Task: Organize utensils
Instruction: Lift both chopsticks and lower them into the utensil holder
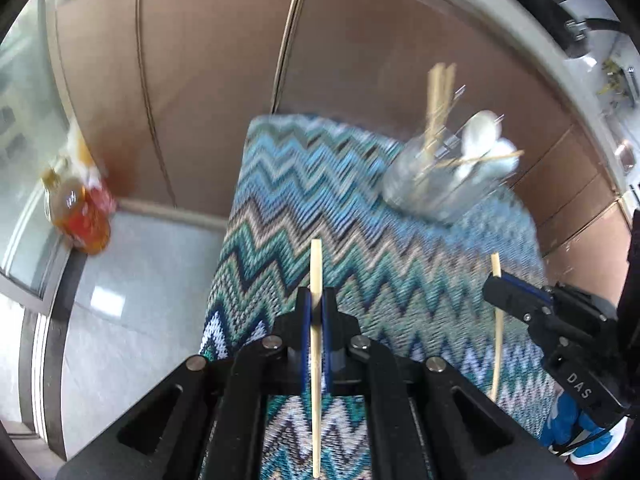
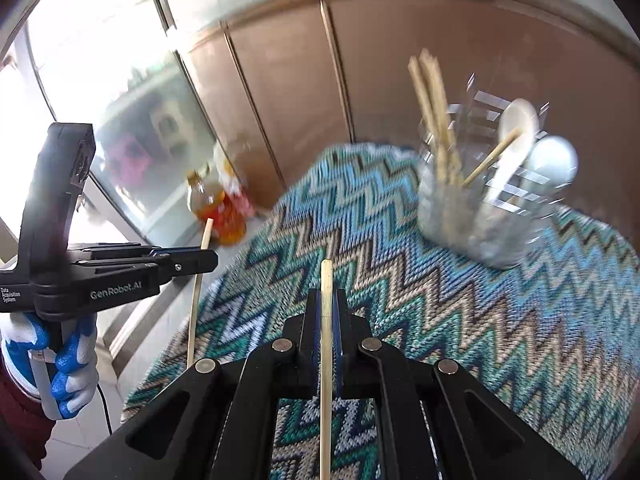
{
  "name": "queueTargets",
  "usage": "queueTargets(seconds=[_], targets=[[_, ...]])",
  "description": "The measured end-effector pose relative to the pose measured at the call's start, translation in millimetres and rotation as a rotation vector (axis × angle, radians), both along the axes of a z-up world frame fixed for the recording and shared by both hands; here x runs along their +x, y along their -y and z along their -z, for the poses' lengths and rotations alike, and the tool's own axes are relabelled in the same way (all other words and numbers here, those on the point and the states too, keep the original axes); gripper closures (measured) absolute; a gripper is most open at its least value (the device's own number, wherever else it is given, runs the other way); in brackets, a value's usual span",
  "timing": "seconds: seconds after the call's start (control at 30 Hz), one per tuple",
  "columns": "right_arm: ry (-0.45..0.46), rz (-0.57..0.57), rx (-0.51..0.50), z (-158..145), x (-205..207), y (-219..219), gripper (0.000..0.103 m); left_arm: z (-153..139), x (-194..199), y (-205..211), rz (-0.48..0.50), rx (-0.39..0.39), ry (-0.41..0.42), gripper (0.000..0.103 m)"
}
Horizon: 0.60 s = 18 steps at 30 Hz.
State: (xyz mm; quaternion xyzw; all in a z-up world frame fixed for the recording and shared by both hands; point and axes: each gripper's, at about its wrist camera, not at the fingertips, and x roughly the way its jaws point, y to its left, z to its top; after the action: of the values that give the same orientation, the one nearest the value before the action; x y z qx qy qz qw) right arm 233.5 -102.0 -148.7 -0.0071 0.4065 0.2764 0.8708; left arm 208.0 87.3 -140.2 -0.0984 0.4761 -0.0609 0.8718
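My left gripper (image 1: 316, 300) is shut on a wooden chopstick (image 1: 316, 264) held upright above the zigzag-patterned cloth (image 1: 280, 208). My right gripper (image 2: 327, 300) is shut on a second wooden chopstick (image 2: 326, 276). Each gripper shows in the other's view: the right gripper (image 1: 494, 284) with its chopstick (image 1: 498, 344) at the right, the left gripper (image 2: 210, 260) with its chopstick (image 2: 196, 300) at the left. A clear holder (image 1: 436, 184) at the cloth's far right holds several chopsticks (image 1: 438, 96) and white spoons (image 1: 480, 136); it also shows in the right wrist view (image 2: 480, 216).
A bottle of amber liquid (image 1: 80, 212) stands on the pale floor by a glass door, left of the table; it also shows in the right wrist view (image 2: 212, 208). Brown cabinet doors (image 1: 208, 60) run behind the table. A blue-and-white gloved hand (image 2: 60, 364) holds the left gripper.
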Motion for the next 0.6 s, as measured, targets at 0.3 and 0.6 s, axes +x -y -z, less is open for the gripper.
queueTargets(seconds=[0.3,0.6], targets=[[0.285,0.102,0.179,-87.9,-5.3,60.2,0.098,-99.7,-8.1,32.6,0.053,-0.066,0.294,0.099],[0.557,0.169,0.310,-135.9,46.1,76.0,0.098,-163.9,48.1,68.2,0.041,-0.170,0.559,0.099]])
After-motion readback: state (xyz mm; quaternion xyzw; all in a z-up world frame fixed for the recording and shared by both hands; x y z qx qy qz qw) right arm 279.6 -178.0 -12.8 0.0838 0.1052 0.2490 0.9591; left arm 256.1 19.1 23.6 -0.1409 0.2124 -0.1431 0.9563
